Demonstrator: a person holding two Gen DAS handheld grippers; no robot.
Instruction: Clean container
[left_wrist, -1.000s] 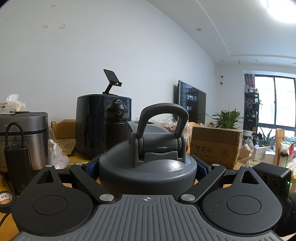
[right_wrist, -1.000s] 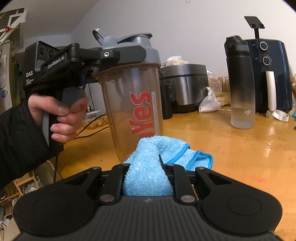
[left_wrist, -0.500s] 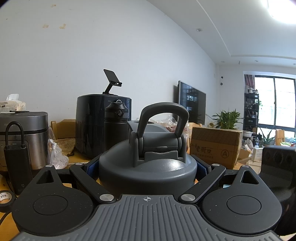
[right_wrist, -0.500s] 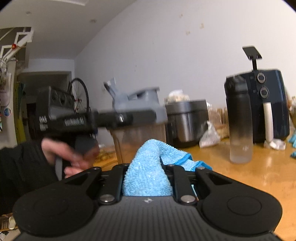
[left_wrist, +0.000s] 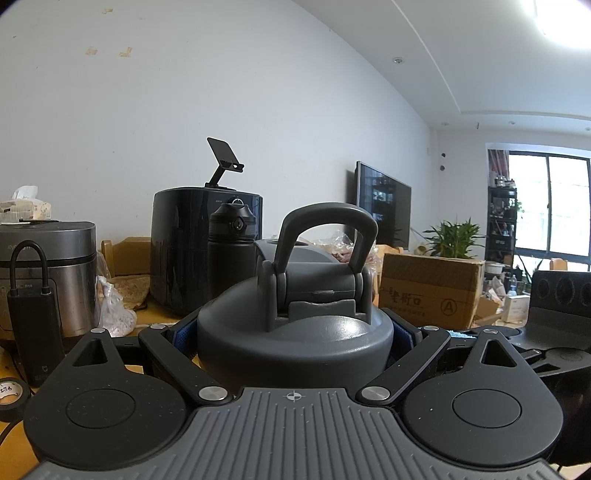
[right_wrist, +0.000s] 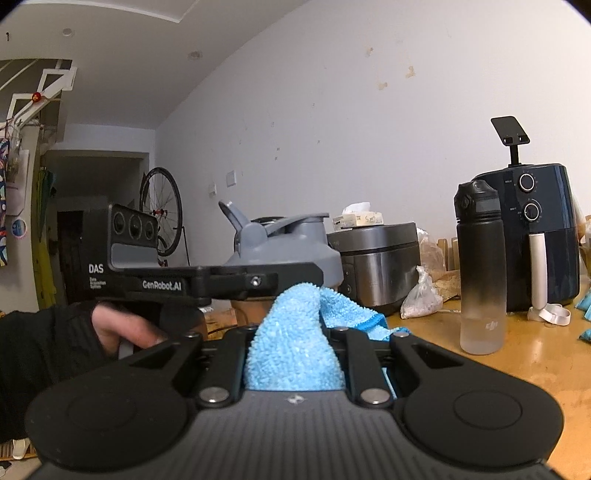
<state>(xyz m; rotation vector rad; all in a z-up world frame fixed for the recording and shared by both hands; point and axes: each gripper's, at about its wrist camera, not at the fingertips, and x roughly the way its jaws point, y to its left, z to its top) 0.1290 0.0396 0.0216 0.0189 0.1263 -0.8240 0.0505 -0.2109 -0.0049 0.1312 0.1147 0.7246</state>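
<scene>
My left claw (left_wrist: 293, 332) grips the grey-lidded clear shaker bottle (right_wrist: 284, 247) upright; right claw (right_wrist: 295, 343), pinching fluffy blue microfibre cloth (right_wrist: 291, 350), sits level w/ lid, just beside.

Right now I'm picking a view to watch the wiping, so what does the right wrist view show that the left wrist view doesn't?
Only the right wrist view shows the blue cloth pinched in the right gripper, the left gripper from the side, clamped under the shaker's lid, and the hand holding it.

Only the left wrist view shows the lid's handle head-on, the cardboard box, TV and plant.

Both show the shaker lid, black bottle, air fryer and rice cooker.
</scene>
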